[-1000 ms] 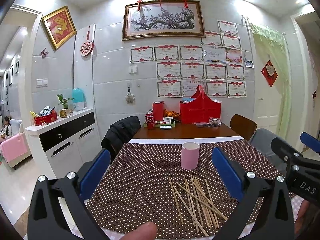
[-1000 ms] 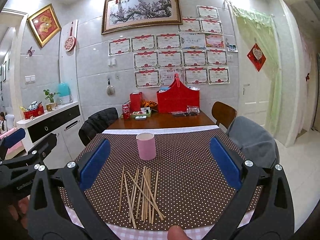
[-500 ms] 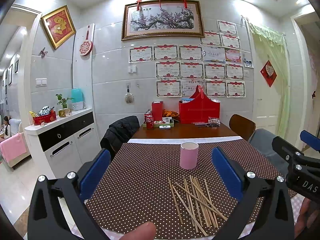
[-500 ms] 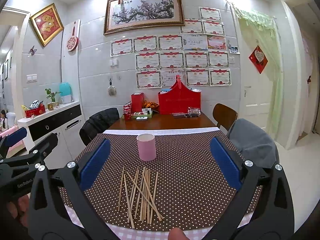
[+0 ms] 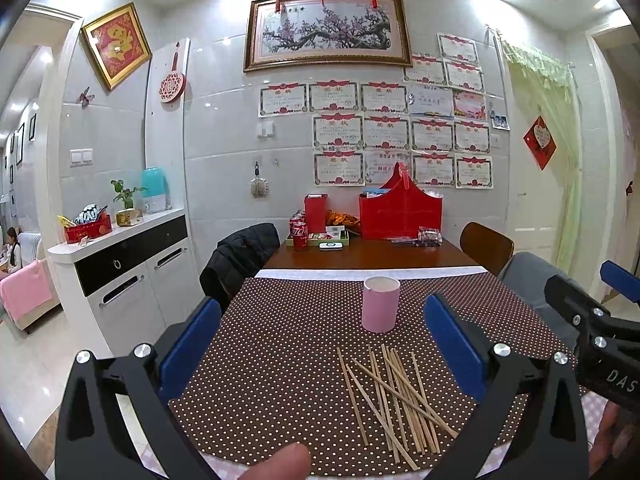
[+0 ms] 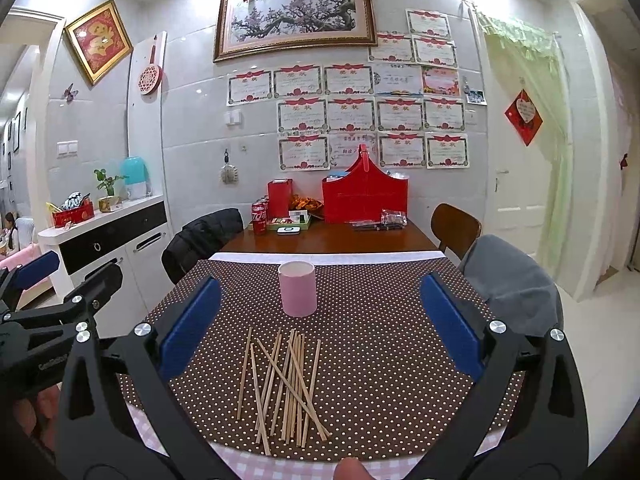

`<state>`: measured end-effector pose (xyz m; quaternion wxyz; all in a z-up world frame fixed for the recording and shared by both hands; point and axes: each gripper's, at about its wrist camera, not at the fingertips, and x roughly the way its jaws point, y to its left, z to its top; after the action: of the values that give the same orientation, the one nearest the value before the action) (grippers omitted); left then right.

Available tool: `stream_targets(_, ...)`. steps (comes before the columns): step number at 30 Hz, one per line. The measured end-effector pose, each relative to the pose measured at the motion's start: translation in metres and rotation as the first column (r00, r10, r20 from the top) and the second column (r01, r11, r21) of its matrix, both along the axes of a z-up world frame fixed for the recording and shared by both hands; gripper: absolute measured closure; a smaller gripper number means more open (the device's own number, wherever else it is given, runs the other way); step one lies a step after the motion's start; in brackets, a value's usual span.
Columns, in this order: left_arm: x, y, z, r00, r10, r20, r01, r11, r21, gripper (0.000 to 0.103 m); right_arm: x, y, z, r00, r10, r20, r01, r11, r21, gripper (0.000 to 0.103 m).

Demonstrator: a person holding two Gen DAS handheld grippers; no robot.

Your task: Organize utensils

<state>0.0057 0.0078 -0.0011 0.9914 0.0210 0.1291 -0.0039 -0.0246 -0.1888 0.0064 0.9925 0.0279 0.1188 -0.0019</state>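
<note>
Left wrist view: left gripper (image 5: 320,340) with fingers (image 5: 188,344) spread wide, nothing between them, held above the near end of the table (image 5: 372,252). Brown dotted cloth (image 5: 280,352) covers the near part, a pink checked layer shows at the near edge, bare wood at the far end. Cloth to the left of the chopsticks is free; table's left edge drops to the floor, with a white cabinet (image 5: 132,276) beyond it. Chairs on both sides: black jacket (image 5: 240,260) on the left one, grey cover on the near right one. Pink cup (image 5: 380,304) stands upright mid-cloth, inside not visible. Red basket (image 5: 400,216) at the far end against the wall, contents unclear; soda cans (image 5: 298,234) beside it. Chopsticks (image 5: 392,388) lie loose and crossed in a pile on the cloth in front of the cup, apart from it, nearer the right-hand finger in this view, not touching either finger. Right gripper (image 5: 592,320) shows at the right edge. Right wrist view: right gripper (image 6: 320,320) fingers (image 6: 448,324) also wide apart and empty; chopsticks (image 6: 280,380) sit roughly centred between them, slightly left, lower in frame than the blue pads; cup (image 6: 298,288) behind the pile. Left gripper (image 6: 60,280) at the left edge. A fingertip of the person shows at the bottom of each view.
</note>
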Motion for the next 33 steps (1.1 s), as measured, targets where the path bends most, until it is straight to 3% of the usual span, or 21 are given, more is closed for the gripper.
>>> stream_targets(13, 0.038, 0.011, -0.022, 0.996, 0.016, -0.086, -0.016, 1.000, -0.005, 0.004, 0.033, 0.000, -0.014, 0.998, 0.016, -0.059, -0.016, 1.000, 0.001, 0.006)
stream_targets(22, 0.083, 0.021, -0.059, 0.980, 0.019, -0.197, -0.023, 0.999, -0.021, 0.004, 0.068, 0.000, -0.034, 0.990, 0.034, -0.138, -0.037, 0.999, -0.020, 0.006)
stream_targets(33, 0.166, 0.019, -0.154, 0.890, 0.032, -0.455, -0.013, 0.999, 0.044, 0.004, 0.124, -0.024, -0.090, 0.939, 0.036, -0.341, -0.040, 0.999, -0.005, 0.006)
